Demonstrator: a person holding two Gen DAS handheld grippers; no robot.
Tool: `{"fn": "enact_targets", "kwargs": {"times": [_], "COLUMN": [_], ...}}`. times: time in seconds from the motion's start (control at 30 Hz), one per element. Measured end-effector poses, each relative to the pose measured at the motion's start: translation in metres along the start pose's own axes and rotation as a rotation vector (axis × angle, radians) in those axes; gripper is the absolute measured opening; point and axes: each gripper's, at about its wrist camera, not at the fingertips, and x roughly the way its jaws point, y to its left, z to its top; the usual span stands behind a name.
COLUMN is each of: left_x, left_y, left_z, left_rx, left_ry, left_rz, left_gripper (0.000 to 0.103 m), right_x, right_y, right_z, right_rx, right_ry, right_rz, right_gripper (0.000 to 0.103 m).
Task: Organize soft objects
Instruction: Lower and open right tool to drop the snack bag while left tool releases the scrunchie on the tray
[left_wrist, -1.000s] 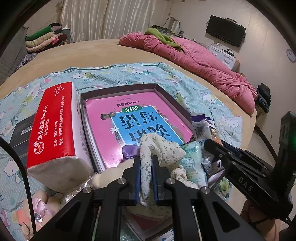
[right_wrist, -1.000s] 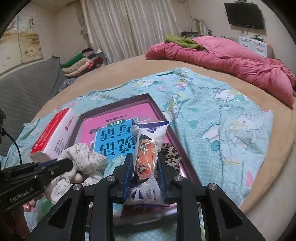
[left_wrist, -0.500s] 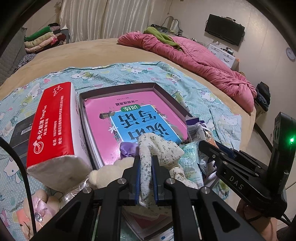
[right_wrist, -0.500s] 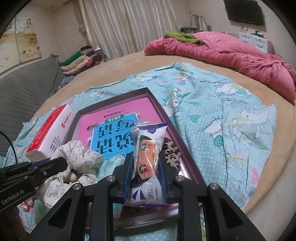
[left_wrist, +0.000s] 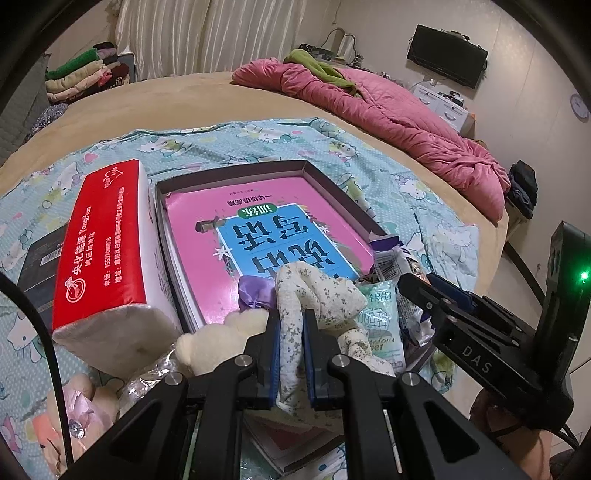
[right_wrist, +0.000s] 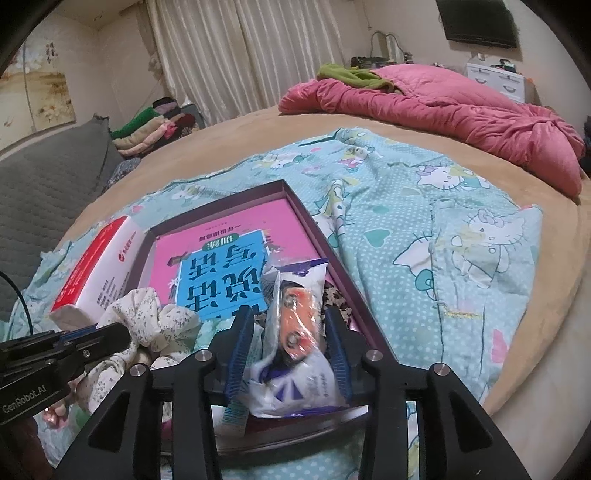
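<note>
My left gripper (left_wrist: 290, 321) is shut on a white floral cloth (left_wrist: 317, 291), bunched over the near end of a dark purple box tray (left_wrist: 325, 184); the same cloth (right_wrist: 147, 314) shows in the right wrist view. My right gripper (right_wrist: 289, 317) is opening. A white and blue snack packet (right_wrist: 299, 384) lies between its blue pads (right_wrist: 240, 343), which stand slightly clear of it. The packet rests at the tray's near right corner. A pink book (left_wrist: 280, 229) fills the tray floor.
A red and white tissue pack (left_wrist: 107, 251) lies left of the tray. A cream plush (left_wrist: 210, 339), a purple item (left_wrist: 253, 291) and a green wipes pack (left_wrist: 380, 314) crowd the near end. A pink quilt (left_wrist: 388, 110) lies far right on the bed.
The right gripper's jaws have spread away from the snack packet, which they gripped before. The left gripper and its cloth have stayed put.
</note>
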Motion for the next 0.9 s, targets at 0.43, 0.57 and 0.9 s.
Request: {"fn": "enact_targets", "kwargs": {"times": [0.43,0.57,0.9], "left_x": [-0.003,-0.004,-0.009], "left_y": [0.0,-0.001,0.001], "left_z": [0.001,0.001,0.001], "left_rx": [-0.009,-0.003,0.003], "left_ry": [0.006,0.007,0.003], "left_rz": [-0.012,-0.007,0.0], "left_gripper": [0.011,0.014,0.028], "right_x": [-0.021,-0.024,-0.03], "right_y": [-0.009,-0.007,-0.005], "right_z": [-0.001,0.0,0.002], "right_rx": [0.045,0.036,0.042], "right_ry": [-0.042,-0.05,-0.054], "right_rz": [-0.006,-0.012,-0.008], "right_gripper": [0.056,0.062,0.063]}}
